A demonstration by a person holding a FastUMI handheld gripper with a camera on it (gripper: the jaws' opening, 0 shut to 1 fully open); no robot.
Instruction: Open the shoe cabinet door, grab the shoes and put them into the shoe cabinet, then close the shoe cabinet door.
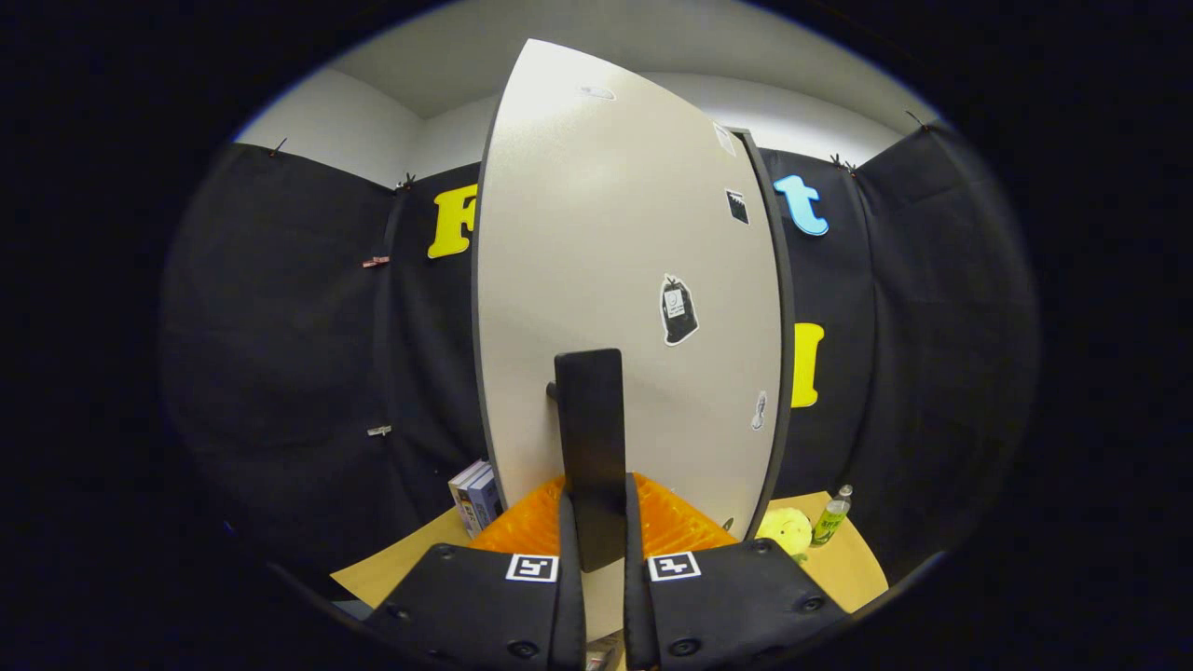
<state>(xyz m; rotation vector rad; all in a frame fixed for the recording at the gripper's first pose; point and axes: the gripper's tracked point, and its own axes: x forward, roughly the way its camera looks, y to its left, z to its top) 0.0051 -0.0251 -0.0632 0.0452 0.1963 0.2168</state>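
Pale, matte board fills the space ahead: the shoe cabinet door (615, 261), edged in a dark trim that runs down both its long sides. It stands upright and close, with several small stickers scattered over its face, the largest a dark one (678, 309) right of centre. To the left of the door's edge there is open room back to the black cloth wall (280, 326); to the right, a narrower strip of the same cloth shows past the trim.

A flat black handle (589, 447) sticks out from the door's lower middle and runs down between the fingers. The gripper (596, 545) is clamped on it, both fingers pressed against its sides with no gap showing, so the handle's lower end sits deep between them.

Below, a light wooden tabletop (391, 564) spreads to either side. On it, left of the door's foot, stand a few boxes (473, 496) leaning together. Right of the door lie a yellow plush toy (785, 529) and, just beside it, a small green bottle (831, 517) standing upright. Above the cloth wall, a plain white wall and ceiling (373, 121) close the room.
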